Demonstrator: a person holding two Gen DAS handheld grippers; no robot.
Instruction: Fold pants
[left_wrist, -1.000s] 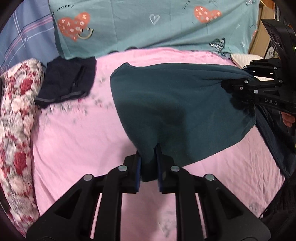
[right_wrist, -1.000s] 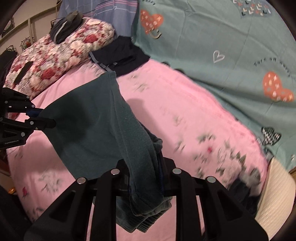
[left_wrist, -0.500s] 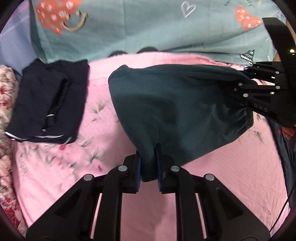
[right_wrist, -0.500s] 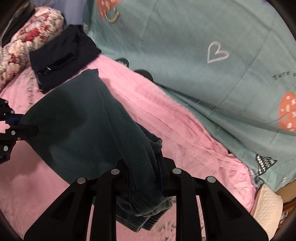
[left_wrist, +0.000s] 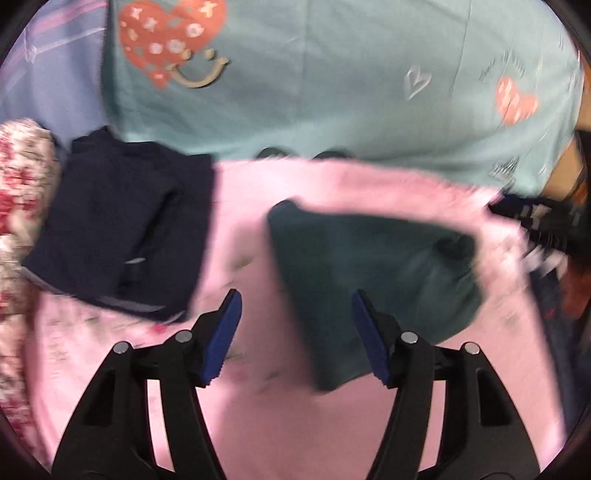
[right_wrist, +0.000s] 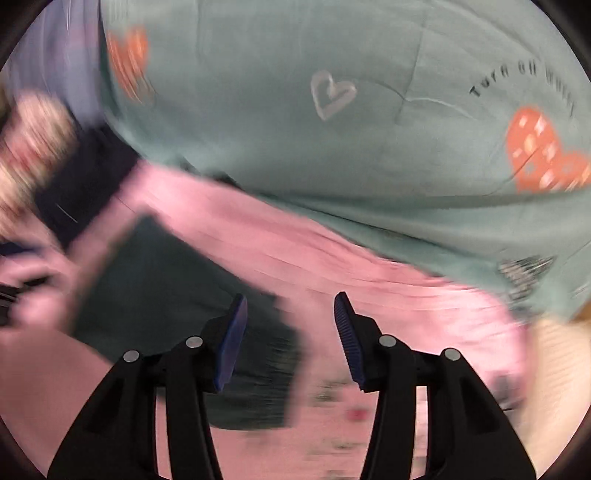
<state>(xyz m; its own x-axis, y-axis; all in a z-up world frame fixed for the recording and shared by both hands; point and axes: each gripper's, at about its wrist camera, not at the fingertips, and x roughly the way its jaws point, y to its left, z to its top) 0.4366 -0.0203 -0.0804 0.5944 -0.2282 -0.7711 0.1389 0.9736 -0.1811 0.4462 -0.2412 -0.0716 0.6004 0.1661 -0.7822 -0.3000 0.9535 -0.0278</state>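
The dark green fleece pants (left_wrist: 373, 280) lay folded into a compact rectangle on the pink floral bed sheet (left_wrist: 243, 206), free of both grippers. In the left wrist view the left gripper (left_wrist: 295, 332) had its jaws spread wide, the blue pads (left_wrist: 225, 332) holding nothing; the near left edge of the pants fell between them, lower down on the sheet. In the right wrist view the right gripper (right_wrist: 288, 328) likewise had its jaws spread apart and empty, with the pants (right_wrist: 177, 295) lying mostly to the left of the opening and one corner reaching under the left finger. Both views were heavily motion-blurred, so fine detail of the fabric could not be read. A folded navy blue garment (left_wrist: 118, 229) rested on the sheet to the left of the pants, apart from them, with a strip of pink sheet between. Beside that garment, at the left edge, was a red-and-white floral pillow (left_wrist: 18, 192). A teal blanket printed with orange hearts (left_wrist: 332, 74) covered the far side of the bed, beyond both garments. The right gripper's black body appeared blurred at the right edge of the left wrist view.
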